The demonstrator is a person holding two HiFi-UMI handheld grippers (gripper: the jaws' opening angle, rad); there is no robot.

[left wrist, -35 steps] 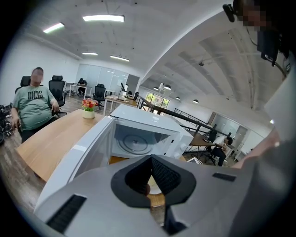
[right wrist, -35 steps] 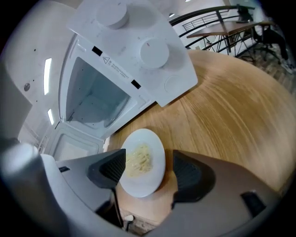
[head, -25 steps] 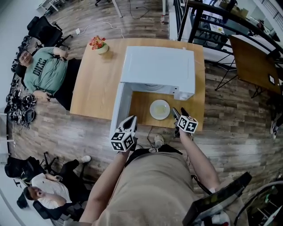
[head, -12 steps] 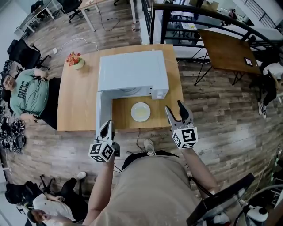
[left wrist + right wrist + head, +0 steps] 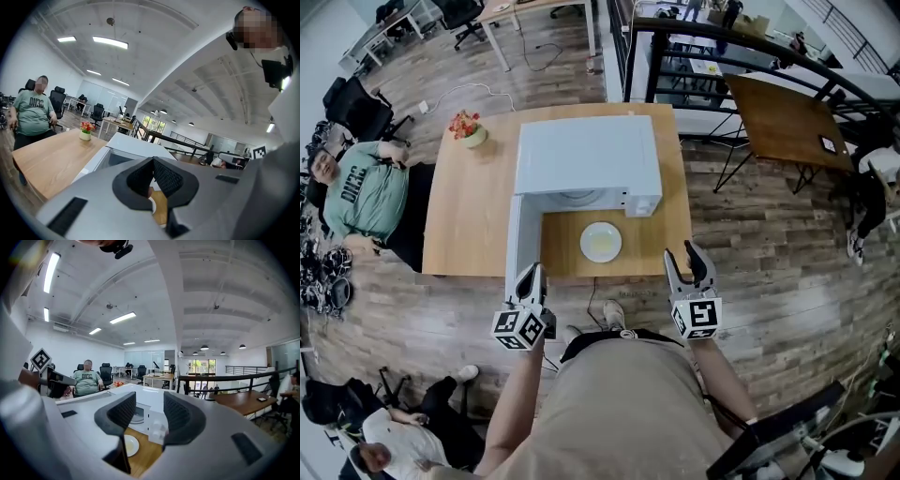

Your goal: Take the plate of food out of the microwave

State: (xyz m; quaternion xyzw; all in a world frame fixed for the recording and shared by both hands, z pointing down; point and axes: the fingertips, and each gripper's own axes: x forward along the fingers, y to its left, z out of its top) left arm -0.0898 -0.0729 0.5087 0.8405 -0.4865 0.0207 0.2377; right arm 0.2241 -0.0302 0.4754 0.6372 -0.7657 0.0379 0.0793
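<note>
1. The plate [image 5: 601, 242] lay flat on the wooden table [image 5: 469, 216], just in front of the microwave [image 5: 589, 155] and outside its cavity. Its middle looked pale yellow, and what food it carried could not be made out.
2. The microwave door [image 5: 515, 246] stood swung open to the left. In the right gripper view the turntable [image 5: 137, 416] inside looked bare.
3. A second earlier the right gripper [image 5: 683, 255] had been low beside the plate's right rim. By this moment it had come away and hung clear of the table's near edge, well apart from the plate.
4. Its tongs had just been closing from their widest spread. They stood partly apart, with nothing between the pads and only the microwave front and plate showing through the gap.
5. The left gripper [image 5: 532, 275] had also drawn back, and sat off the table's edge near the end of the open door. Its tongs were pressed together on nothing.
6. The plate had kept its spot across the earlier pictures while both hands withdrew.
7. Judged from this, the plate was out and released, so the task looked essentially done. The open door was the only loose end, and the task does not ask for it to be closed.
</note>
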